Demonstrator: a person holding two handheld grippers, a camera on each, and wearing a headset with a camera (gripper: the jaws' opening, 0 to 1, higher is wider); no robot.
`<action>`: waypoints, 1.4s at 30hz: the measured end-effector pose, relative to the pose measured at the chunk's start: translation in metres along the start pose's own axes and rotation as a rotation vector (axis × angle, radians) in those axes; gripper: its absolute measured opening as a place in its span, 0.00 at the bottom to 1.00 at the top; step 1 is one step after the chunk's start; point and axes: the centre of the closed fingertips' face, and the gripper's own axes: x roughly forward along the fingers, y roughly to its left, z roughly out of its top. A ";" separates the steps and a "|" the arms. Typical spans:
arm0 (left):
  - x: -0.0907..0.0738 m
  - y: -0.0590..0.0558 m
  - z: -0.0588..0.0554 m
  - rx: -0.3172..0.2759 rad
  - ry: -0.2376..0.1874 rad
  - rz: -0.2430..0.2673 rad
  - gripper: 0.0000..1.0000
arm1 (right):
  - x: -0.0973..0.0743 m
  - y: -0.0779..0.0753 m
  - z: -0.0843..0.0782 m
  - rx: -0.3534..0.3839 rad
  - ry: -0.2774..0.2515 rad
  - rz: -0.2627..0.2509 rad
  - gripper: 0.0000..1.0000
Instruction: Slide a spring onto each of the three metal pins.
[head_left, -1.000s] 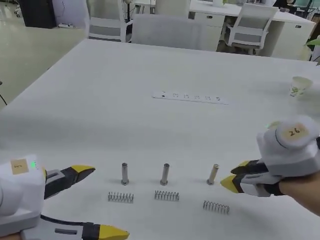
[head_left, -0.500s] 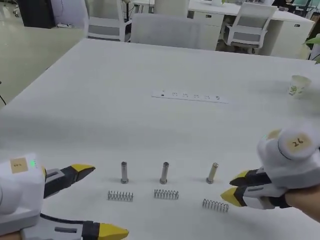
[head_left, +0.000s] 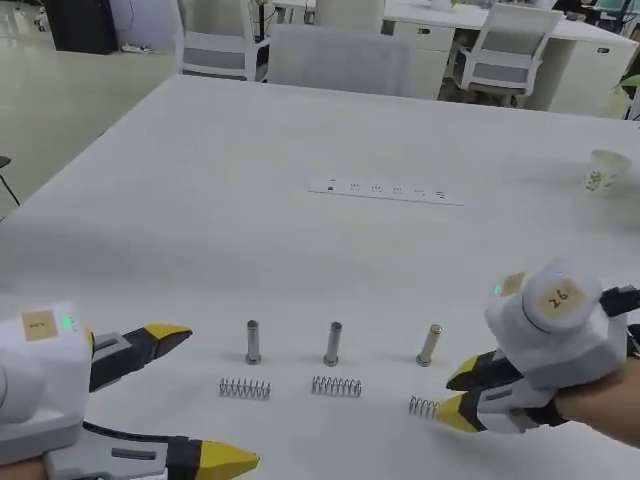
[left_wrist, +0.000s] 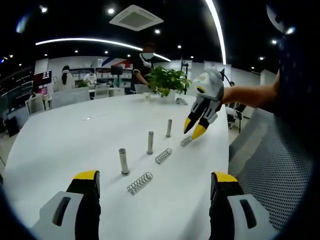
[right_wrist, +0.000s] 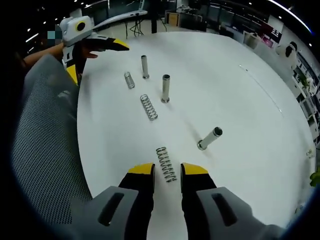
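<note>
Three metal pins are seen standing in a row on the white worktop (head_left: 300, 250) — the left pin (head_left: 253, 341), the middle pin (head_left: 333, 343) and the right pin (head_left: 429, 344) — and no spring is carried by any of them. Before each pin, on the side nearer to the person, one spring is laid flat: the left spring (head_left: 245, 389), the middle spring (head_left: 336, 386) and the right spring (head_left: 424, 406). The right tongs (head_left: 450, 396) are held low over the worktop at the right spring. In the right gripper view the jaws are opened only narrowly and the near end of this spring is found between their yellow tips, with a gap seen on both sides. The left tongs (head_left: 215, 398) are held to the left of the left pin and the left spring, apart from them, with the jaws spread wide and nothing gripped. Further back a socket strip (head_left: 385, 191) is set in the worktop, and a paper cup (head_left: 603, 172) is placed near the far right edge.
</note>
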 end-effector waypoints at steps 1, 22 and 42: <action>0.000 0.000 0.000 0.000 0.000 0.001 0.89 | 0.002 0.001 -0.001 -0.012 0.010 0.008 0.18; -0.001 0.002 -0.001 -0.008 0.003 0.008 0.88 | 0.016 0.005 -0.015 -0.105 0.137 0.078 0.12; 0.001 0.000 -0.002 -0.004 0.007 -0.004 0.87 | 0.017 0.004 -0.016 -0.021 0.131 0.071 0.08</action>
